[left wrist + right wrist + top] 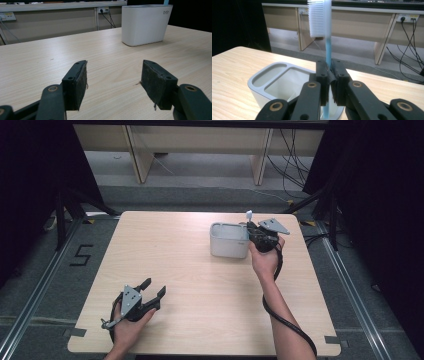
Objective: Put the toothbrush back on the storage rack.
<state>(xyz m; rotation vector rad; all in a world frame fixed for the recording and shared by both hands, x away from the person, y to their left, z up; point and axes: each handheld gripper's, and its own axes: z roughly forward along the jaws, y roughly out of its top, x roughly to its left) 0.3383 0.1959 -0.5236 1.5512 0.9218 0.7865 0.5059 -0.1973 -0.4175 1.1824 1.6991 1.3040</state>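
Observation:
My right gripper is shut on a toothbrush with a light blue handle and white bristles, held upright with the head on top. Its lower end hangs over the near right part of a white holder with two compartments. From above, the right gripper stands at the holder's right side, the brush head sticking up. My left gripper rests open near the table's front left, holding nothing. In the left gripper view its pads are wide apart and the holder stands far off.
The wooden table carries just the holder and the two grippers. Beyond its far edge are a grey floor, wooden bench legs and cables. Dark curtains flank both sides.

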